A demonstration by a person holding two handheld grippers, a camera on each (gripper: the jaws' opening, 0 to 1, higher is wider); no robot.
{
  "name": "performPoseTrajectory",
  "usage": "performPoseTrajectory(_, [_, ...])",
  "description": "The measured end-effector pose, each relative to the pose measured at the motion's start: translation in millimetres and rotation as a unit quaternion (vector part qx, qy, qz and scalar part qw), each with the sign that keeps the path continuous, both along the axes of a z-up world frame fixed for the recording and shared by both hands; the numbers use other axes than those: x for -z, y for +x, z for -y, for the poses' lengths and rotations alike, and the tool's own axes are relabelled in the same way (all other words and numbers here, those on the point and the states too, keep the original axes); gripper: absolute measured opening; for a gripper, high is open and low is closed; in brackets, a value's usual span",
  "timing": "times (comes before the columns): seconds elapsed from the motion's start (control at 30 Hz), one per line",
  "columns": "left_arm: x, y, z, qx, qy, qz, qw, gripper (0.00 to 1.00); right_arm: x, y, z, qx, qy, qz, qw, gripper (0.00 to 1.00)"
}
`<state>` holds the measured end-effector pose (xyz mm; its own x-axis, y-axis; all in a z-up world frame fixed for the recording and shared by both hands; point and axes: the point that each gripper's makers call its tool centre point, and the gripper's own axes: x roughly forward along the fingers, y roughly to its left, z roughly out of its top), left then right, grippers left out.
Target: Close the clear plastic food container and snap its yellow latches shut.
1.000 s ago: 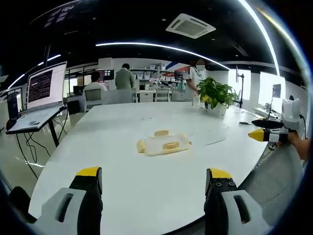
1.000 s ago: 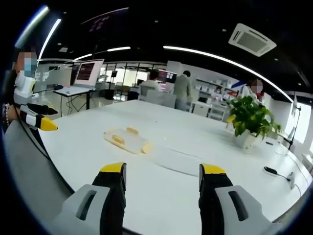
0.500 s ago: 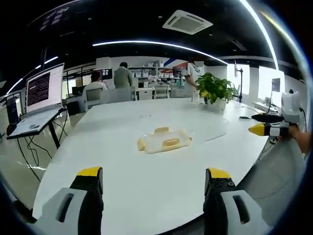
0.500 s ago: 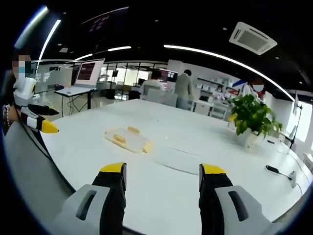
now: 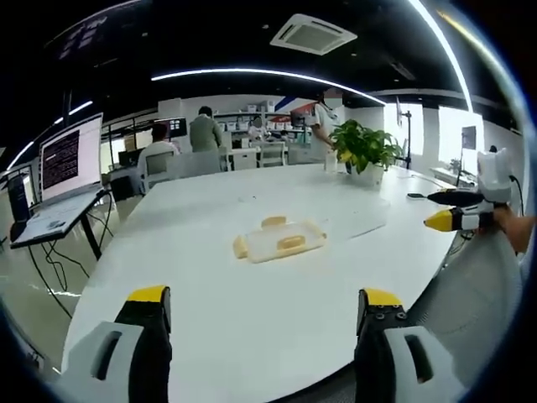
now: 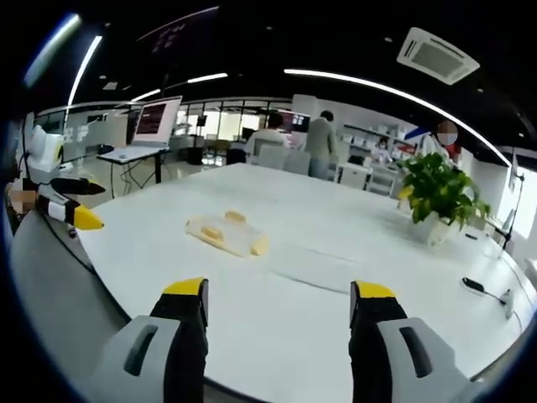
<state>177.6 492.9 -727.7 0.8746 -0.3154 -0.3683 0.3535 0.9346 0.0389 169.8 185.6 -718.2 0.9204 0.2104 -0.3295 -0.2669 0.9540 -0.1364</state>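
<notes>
The clear plastic food container [image 5: 280, 242] is being shown lying flat toward the middle of the white table [image 5: 210, 319], well in from every edge, with yellow latches [image 5: 291, 243] visible at its sides. The left gripper [image 5: 262, 306] is being held released, jaws spread wide, back over the table's near edge and well apart from the container. The right gripper [image 6: 278, 295] is likewise being held released, jaws parted and empty, over its own near edge, with the container [image 6: 225, 234] lying well ahead.

The container is being judged light, thin-walled and slippery, likely to skate on the smooth tabletop when pressed. It is best being steadied at one rim while each latch is being pushed at its outer end. A potted plant [image 5: 366, 153] is standing near the far right edge.
</notes>
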Motion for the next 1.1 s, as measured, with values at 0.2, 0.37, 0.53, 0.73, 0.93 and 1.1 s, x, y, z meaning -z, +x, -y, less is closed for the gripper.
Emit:
performPoseTrajectory(0.2, [1.2, 4.2, -5, -0.006, -0.026, -0.012, 0.9996, 0.96, 0.9, 1, 2, 0.008, 0.010, -0.006, 0.9999, 0.68])
performPoseTrajectory(0.37, [3.1, 8.9, -9, -0.007, -0.021, -0.017, 0.9996, 0.98, 4.0, 2, 4, 0.011, 0.017, -0.019, 0.9996, 0.68])
performPoseTrajectory(0.53, [1.6, 16.7, -15, -0.006, -0.020, -0.020, 0.9996, 0.99, 7.6, 6, 13, 0.016, 0.029, -0.037, 0.9988, 0.70])
performPoseTrajectory(0.73, [-1.7, 37.1, -16, 0.014, -0.006, -0.020, 0.9997, 0.99, 9.0, 16, 25, 0.014, 0.027, -0.051, 0.9983, 0.74])
performPoseTrajectory(0.93, [-3.6, 56.7, -11, 0.049, 0.039, -0.017, 0.9979, 0.99, -2.7, 41, 30, -0.001, 0.015, -0.039, 0.9991, 0.74])
performPoseTrajectory(1.1, [1.8, 77.3, -10, 0.085, 0.091, -0.022, 0.9920, 0.99, -8.7, 66, 17, -0.049, -0.013, -0.038, 0.9980, 0.73])
